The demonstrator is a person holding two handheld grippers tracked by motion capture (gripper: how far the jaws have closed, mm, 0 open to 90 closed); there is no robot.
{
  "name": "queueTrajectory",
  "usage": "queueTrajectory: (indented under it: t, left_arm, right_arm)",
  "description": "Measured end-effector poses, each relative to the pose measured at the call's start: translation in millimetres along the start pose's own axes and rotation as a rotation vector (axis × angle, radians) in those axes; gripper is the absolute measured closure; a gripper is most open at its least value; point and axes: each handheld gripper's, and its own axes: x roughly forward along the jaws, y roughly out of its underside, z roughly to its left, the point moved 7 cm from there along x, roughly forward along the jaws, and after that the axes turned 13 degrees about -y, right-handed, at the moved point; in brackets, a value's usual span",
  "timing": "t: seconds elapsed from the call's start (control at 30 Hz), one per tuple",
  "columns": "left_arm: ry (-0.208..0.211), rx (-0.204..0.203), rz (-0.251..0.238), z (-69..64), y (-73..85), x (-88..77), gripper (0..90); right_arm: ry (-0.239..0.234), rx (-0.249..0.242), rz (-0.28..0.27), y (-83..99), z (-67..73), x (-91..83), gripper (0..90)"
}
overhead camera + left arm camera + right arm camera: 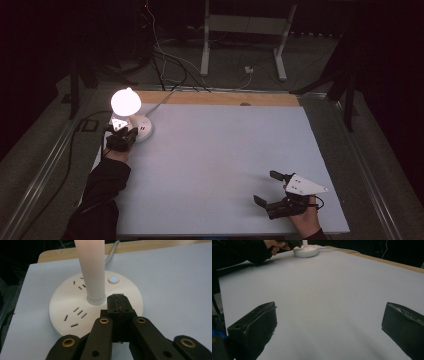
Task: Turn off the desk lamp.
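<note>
My left hand-held gripper (117,301), jaws together, rests on the lamp base (75,322) upper left (beside its lit button (113,279)); my right hand-held gripper (272,190) waits apart.

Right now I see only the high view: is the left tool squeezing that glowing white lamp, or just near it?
Observer: Just near it. The left tool has its jaws closed together, and its tip is over the lamp's round white plastic base, beside the white stem.
Operator: Is there a switch down there?
Observer: Yes, a small round button with a blue light lies just beyond the tip.
Operator: And the dark marks on the base?
Observer: Those are plug sockets, groups of slots cut into the top.
</note>
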Motion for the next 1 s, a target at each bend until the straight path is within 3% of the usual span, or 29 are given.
queueTrajectory:
  t: [0.23, 0.3, 0.63, 1.0]
  left_arm:
    - [-0.014, 0.014, 0.007, 0.3, 1.4, 2.7, 90.0]
    - [-0.004, -0.002, 0.008, 0.7, 1.6, 3.1, 90.0]
    - [0.0, 0.004, 0.018, 0.4, 3.4, 4.0, 90.0]
    - [-0.016, 0.03, 0.005, -0.7, 4.2, 4.3, 90.0]
  right_arm:
    - [0.0, -0.003, 0.0, 0.0, 0.4, -0.4, 0.0]
    - [0.0, -0.003, -0.002, -0.4, 0.6, -0.5, 0.0]
    - [0.0, -0.001, 0.0, -0.1, 0.3, -0.5, 0.0]
    - [-0.001, -0.001, 0.004, 0.2, 0.4, 0.0, 0.0]
